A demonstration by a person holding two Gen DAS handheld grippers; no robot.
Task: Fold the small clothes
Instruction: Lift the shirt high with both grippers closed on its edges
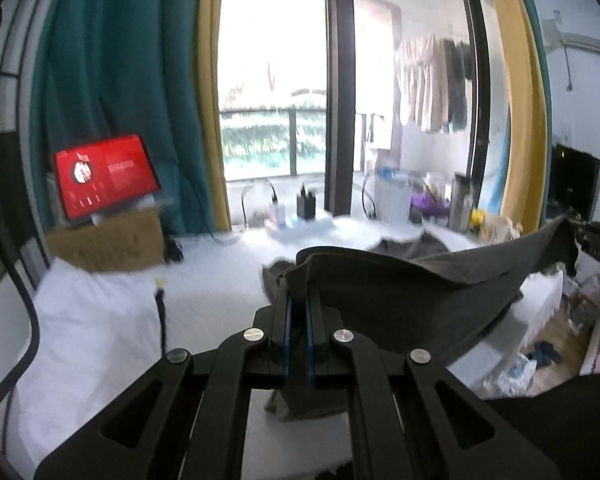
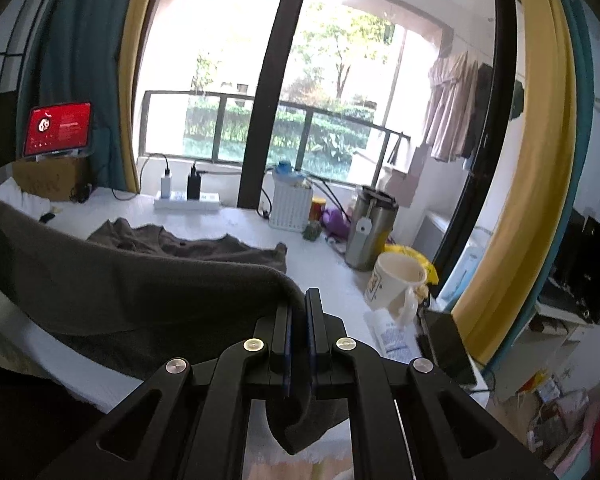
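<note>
Fabric off the white table [image 2: 100, 216]: dark grey cloth garment [image 1: 400, 280] stretches between both grippers, left gripper [image 1: 298, 300] and right gripper [image 2: 299, 304] each clamped tight on an edge.

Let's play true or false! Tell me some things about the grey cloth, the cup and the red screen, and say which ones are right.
1. Both hand-held grippers pinch the grey cloth. True: the left hand-held gripper and the right hand-held gripper each hold one end.
2. The cup is lying on its side. False: it stands upright.
3. The tablet shows a red screen. True.
4. The table is black. False: it is white.
5. Another grey garment lies on the table. True.
</note>
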